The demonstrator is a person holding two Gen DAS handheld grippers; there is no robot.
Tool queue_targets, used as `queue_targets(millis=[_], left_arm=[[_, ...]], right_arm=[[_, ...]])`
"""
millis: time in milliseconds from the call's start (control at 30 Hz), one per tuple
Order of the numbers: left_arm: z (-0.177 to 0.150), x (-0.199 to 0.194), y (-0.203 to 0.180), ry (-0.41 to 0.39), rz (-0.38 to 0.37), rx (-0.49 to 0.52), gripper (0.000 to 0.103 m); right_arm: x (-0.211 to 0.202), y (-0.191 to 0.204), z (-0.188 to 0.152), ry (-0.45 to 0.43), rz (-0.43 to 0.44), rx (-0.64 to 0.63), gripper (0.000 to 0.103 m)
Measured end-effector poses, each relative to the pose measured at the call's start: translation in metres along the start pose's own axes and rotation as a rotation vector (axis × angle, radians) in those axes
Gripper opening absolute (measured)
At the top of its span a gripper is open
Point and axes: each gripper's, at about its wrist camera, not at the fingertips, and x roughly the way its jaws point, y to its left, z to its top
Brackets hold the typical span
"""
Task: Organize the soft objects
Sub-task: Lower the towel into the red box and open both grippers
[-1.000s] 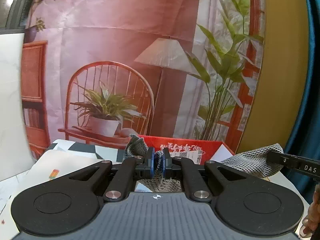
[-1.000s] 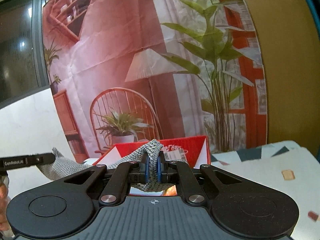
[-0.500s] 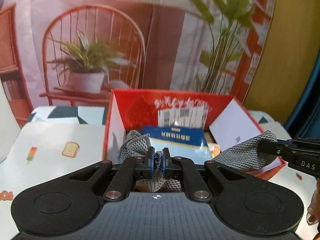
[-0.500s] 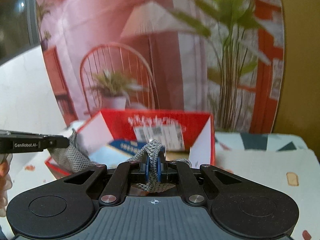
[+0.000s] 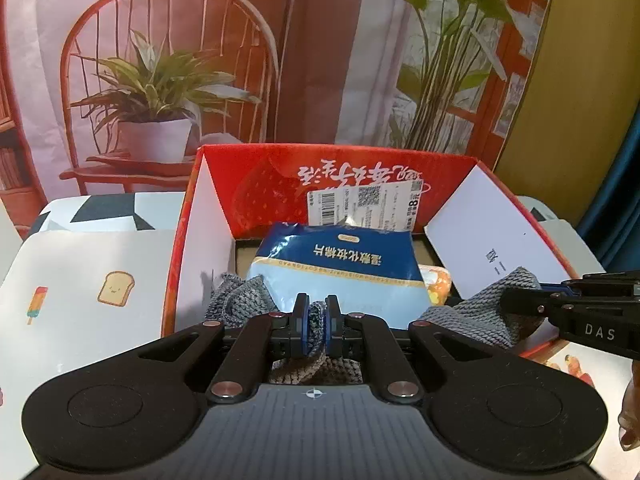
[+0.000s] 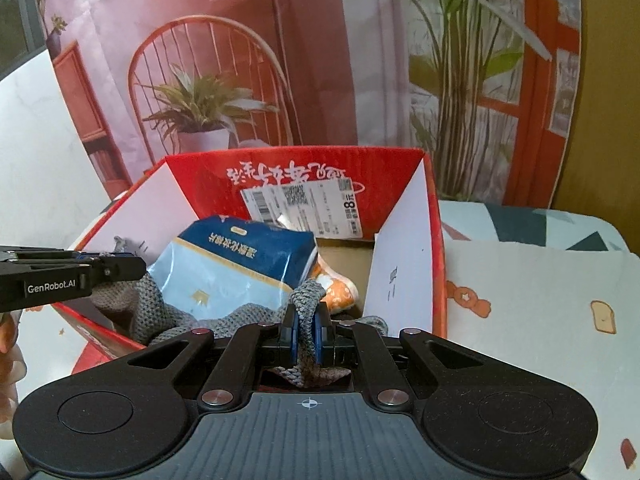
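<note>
Left wrist: one grey cloth (image 5: 476, 314) (two claws (image 5: 316, 314)).

Black left tool (image 5: 316, 322) with blue pads, silver screws.

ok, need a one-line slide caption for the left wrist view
Left claw shut on a grey knitted cloth, held with the right claw over a red box holding a blue packet.

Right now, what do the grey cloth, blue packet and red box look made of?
Grey knitted cloth: coarse yarn, matte, visible loop weave.
Blue-and-white packet: plastic film, probably; glossy and crinkled.
Red open box: cardboard, printed outer face, plain white flaps, brown floor.
</note>
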Motion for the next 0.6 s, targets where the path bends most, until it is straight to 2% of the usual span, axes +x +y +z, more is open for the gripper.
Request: queue_targets(millis=[133,200,267,300,333,400,467,600], left_arm=[[0.000,-0.005,-0.001,-0.014,-0.009,0.027,0.010],[-0.001,-0.011,-0.003,-0.037,-0.001,0.053,0.013],[-0.002,-0.019,-0.005,-0.059,-0.001,0.077,0.026],[-0.003,-0.023,-0.006,-0.070,0.005,0.086,0.043],[-0.004,-0.028,-0.007,-0.088,0.013,0.095,0.058],[-0.006,-0.040,-0.010,-0.130,0.028,0.116,0.074],[-0.009,-0.053,-0.013,-0.168,0.045,0.137,0.081],[-0.021,-0.081,-0.018,-0.231,0.073,0.140,0.088]], right_arm=[[0.000,-0.002,-0.002,-0.005,-0.012,0.015,0.008],[-0.005,-0.001,-0.004,-0.028,-0.023,0.007,0.012],[-0.011,0.000,-0.006,-0.065,-0.043,-0.007,0.022],[-0.014,0.000,-0.006,-0.086,-0.050,-0.014,0.024],[-0.018,0.001,-0.007,-0.108,-0.052,-0.023,0.029],[-0.026,0.002,-0.009,-0.145,-0.061,-0.034,0.041],[-0.035,0.003,-0.012,-0.187,-0.065,-0.036,0.054],[-0.053,0.005,-0.020,-0.244,-0.037,-0.016,0.064]])
